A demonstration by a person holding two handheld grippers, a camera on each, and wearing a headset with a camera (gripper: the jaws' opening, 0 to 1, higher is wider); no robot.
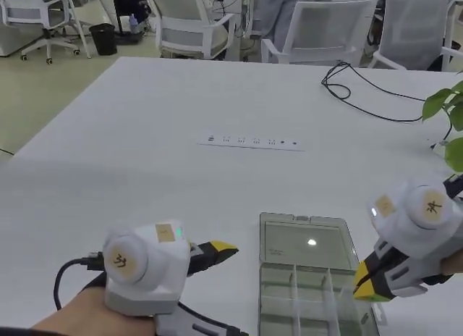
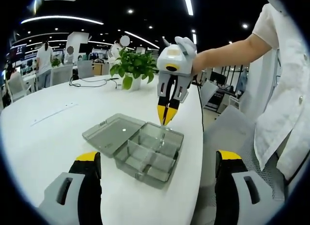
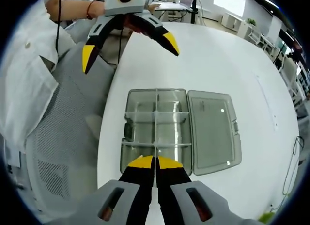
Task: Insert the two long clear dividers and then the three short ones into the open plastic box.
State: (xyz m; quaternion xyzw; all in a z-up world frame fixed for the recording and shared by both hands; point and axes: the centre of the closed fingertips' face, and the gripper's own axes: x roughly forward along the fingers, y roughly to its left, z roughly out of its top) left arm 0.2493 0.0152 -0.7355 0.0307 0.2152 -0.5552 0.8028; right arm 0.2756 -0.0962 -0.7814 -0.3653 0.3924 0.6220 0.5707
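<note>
Box [image 3: 138, 130] lies open on the bench [image 1: 181, 184], close to the person's edge and directly under the right claw [image 3: 155, 159]. That claw's yellow tips are pressed together, just above the box wall nearest it. They line up with the middle divider [image 3: 155, 104] that runs away from them. Whether a clear strip is pinched between the tips, I cannot tell. Judging by the pose, the claw is seating or nudging a divider down into its slot, which would explain why it comes in from above and stays on that line. Cross dividers [image 3: 145, 144] already stand in the tray and make a grid of compartments. I cannot sort long from short, so progress looks well along but uncertain. The lid [image 3: 213, 130] is folded flat beside the tray, leaving the top free for entry. The left claw [image 3: 130, 51] is spread wide, beside the box and clear of it. It holds nothing and is probably kept ready to steady the tray.
</note>
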